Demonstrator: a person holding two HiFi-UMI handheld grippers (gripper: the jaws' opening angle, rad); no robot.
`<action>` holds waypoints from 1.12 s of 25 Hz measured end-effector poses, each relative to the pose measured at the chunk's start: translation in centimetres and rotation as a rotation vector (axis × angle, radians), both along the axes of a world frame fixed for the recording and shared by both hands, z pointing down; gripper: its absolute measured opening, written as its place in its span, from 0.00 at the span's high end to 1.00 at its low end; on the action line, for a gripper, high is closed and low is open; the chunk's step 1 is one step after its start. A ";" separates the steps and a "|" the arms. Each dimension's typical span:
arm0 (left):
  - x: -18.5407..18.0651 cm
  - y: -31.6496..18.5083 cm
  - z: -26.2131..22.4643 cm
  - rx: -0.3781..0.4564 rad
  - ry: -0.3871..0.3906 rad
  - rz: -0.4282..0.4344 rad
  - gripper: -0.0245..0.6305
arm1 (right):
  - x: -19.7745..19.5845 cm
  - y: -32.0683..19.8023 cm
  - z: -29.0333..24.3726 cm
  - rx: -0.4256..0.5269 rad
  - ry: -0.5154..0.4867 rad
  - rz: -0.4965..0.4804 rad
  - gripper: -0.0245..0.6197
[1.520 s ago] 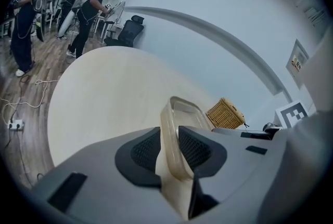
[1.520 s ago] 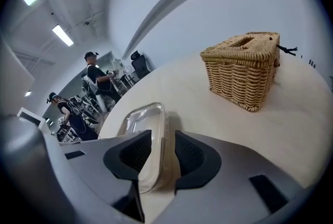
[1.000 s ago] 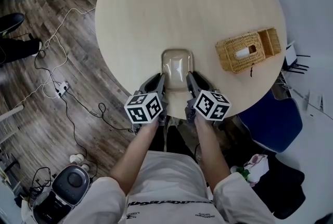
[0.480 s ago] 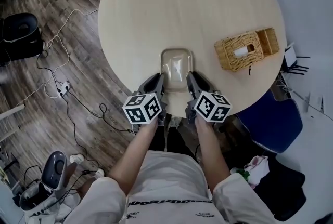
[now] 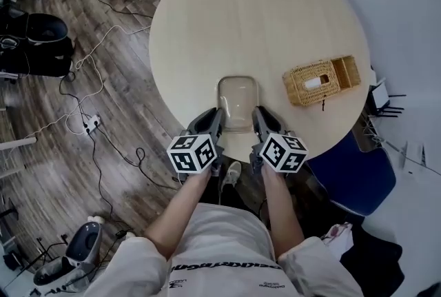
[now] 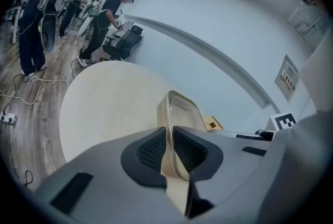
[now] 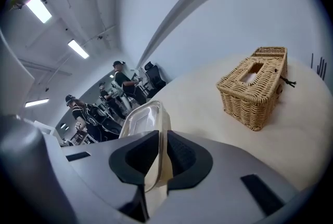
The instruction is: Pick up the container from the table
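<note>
— Item: container (image 5: pixel 239 101). Location?
— Near edge of the round desk (image 5: pixel 255 20), between both grippers. The wicker basket (image 5: pixel 320 80) sits well to its right.
— Left gripper (image 5: pixel 216 116)?
— Jaws clamped on the container's left rim.
— Right gripper (image 5: pixel 258 116)?
— Jaws have just been closing and now pinch the right rim.

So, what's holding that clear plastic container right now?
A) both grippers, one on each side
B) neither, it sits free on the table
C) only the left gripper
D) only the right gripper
A: the left gripper is clamped on one side wall of the clear container, and the right gripper, whose jaws have just been closing, pinches the opposite wall between its pads.
</note>
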State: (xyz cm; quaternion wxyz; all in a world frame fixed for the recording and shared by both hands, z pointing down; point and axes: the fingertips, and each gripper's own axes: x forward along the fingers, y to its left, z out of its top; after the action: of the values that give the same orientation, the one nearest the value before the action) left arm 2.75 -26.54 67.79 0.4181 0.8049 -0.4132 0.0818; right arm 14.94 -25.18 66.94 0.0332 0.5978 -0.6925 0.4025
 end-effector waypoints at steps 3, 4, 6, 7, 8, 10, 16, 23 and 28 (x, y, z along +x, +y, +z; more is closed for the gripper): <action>-0.4 0.1 -2.3 0.042 0.004 -0.011 0.88 | -0.4 -0.1 -2.1 0.043 -0.012 -0.014 0.84; -0.6 0.3 -3.1 0.056 0.006 -0.012 0.88 | -0.6 0.1 -2.9 0.057 -0.012 -0.017 0.84; -0.9 0.5 -4.8 0.087 0.005 -0.015 0.88 | -0.8 0.3 -4.7 0.087 -0.009 -0.024 0.84; -1.0 0.6 -5.7 0.102 0.005 -0.017 0.88 | -1.0 0.5 -5.6 0.101 -0.008 -0.026 0.84; -1.1 0.9 -6.6 0.117 0.005 -0.019 0.88 | -1.1 0.7 -6.4 0.113 -0.007 -0.028 0.84; -1.3 1.5 -8.2 0.143 0.006 -0.022 0.88 | -1.2 1.4 -8.0 0.134 -0.005 -0.033 0.84; -1.9 3.2 -12.5 0.215 0.003 -0.035 0.88 | -1.8 2.8 -12.3 0.193 0.024 -0.061 0.84; -3.3 4.5 -15.8 0.261 0.008 -0.074 0.88 | -3.3 3.9 -16.0 0.245 0.076 -0.096 0.84; -4.5 5.1 -18.8 0.315 0.005 -0.072 0.88 | -4.5 4.3 -18.9 0.286 0.103 -0.106 0.84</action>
State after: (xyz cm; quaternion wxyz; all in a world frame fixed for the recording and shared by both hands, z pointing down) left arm -1.74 -21.48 49.03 0.2903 0.8453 -0.4485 -0.0013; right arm 10.40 -20.85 48.04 0.0044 0.5789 -0.7708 0.2661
